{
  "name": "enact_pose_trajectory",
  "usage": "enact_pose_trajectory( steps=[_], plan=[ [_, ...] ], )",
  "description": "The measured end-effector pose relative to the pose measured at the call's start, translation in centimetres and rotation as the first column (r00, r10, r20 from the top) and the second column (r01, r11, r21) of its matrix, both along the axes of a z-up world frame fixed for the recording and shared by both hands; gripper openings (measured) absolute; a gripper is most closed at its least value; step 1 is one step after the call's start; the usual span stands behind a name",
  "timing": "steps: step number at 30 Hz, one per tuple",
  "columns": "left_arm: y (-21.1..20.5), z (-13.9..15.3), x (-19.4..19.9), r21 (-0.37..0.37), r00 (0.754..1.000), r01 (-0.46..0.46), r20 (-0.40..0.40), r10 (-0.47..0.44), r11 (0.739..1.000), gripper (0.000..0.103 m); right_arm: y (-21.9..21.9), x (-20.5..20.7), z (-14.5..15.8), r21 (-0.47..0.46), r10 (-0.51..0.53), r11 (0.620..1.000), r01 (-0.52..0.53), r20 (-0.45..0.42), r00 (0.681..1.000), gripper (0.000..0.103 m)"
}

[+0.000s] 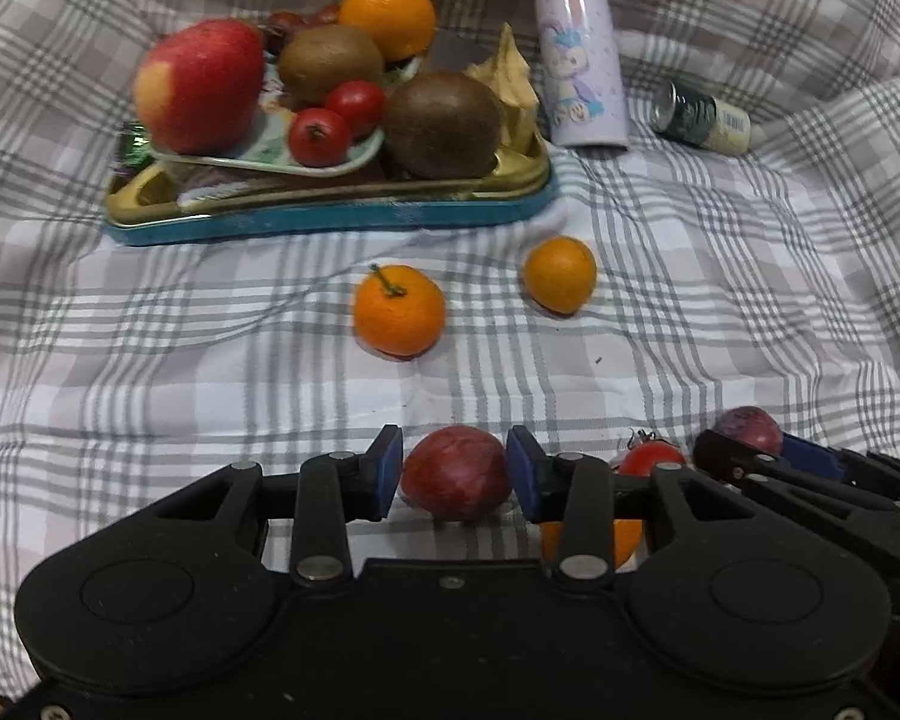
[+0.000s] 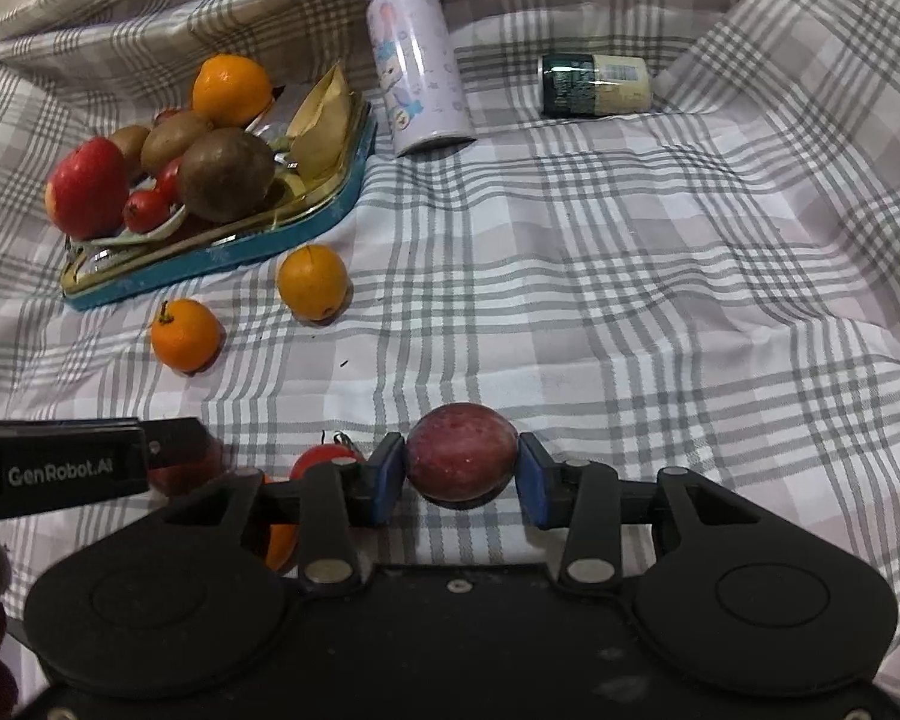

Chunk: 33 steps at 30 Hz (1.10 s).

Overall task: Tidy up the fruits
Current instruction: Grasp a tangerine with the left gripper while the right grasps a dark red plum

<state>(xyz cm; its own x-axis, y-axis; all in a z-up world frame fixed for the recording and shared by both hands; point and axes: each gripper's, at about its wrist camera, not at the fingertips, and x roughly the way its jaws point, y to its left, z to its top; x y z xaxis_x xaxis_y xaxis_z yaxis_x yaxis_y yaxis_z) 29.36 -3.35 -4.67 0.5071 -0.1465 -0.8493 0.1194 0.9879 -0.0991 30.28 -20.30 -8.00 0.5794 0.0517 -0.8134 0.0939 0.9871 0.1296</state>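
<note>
- Landmark: the tin tray (image 1: 330,219), teal-sided with a gold rim, lies on the plaid cloth (image 1: 720,300).
- On the tray, left to right: apple (image 1: 198,87), two small red fruits (image 1: 321,135) on a dish, kiwis (image 1: 444,123), with an orange (image 1: 390,12) at the rear.
- In front of the tray, on the cloth: a stemmed tangerine (image 1: 399,311); a second tangerine (image 1: 560,275) to its right.
- Right of the tray: an upright lilac bottle (image 1: 582,60); farther right, a can (image 1: 702,117) on its side.
- Left gripper (image 1: 455,471): well in front of the tray, pads pinching a dark red plum (image 1: 455,471).
- Right of this plum: a tomato (image 1: 651,457), partly hidden behind the linkage.
- Right gripper (image 2: 462,468): just beside the left gripper, pads clamped on a purple plum (image 2: 461,459) clear of the cloth.
</note>
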Motion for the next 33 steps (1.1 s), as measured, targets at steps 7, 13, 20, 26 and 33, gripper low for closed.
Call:
enact_pose_trajectory(
  steps=[7, 13, 20, 26, 33],
  plan=[
    [-0.9, 2.1, -2.2, -0.047, 0.998, 0.058, 0.031, -0.057, 0.997, 0.049, -0.6, -1.1, 1.2, 0.001, -0.024, 1.0, 0.024, 0.026, 0.999, 0.042],
    [-3.4, 1.0, -2.7, -0.027, 0.993, 0.114, -0.013, -0.114, 0.993, 0.049, -1.3, -2.0, 1.5, 0.005, -0.044, 0.999, 0.043, 0.028, 0.999, 0.042],
    [-5.4, -0.5, -1.9, 0.023, 0.994, 0.105, -0.037, -0.104, 0.994, 0.052, -2.3, -2.5, 1.4, 0.011, -0.065, 0.998, 0.065, 0.016, 0.998, 0.042],
    [-5.9, -0.1, -1.8, 0.034, 0.995, 0.101, -0.016, -0.101, 0.994, 0.041, -2.5, -3.0, 1.5, 0.022, -0.07, 0.997, 0.07, 0.009, 0.998, 0.042],
    [-5.7, -0.1, -2.2, 0.034, 0.995, 0.1, -0.007, -0.1, 0.994, 0.041, -2.4, -3.7, 1.8, 0.04, -0.069, 0.997, 0.069, 0.002, 0.998, 0.042]
  ],
)
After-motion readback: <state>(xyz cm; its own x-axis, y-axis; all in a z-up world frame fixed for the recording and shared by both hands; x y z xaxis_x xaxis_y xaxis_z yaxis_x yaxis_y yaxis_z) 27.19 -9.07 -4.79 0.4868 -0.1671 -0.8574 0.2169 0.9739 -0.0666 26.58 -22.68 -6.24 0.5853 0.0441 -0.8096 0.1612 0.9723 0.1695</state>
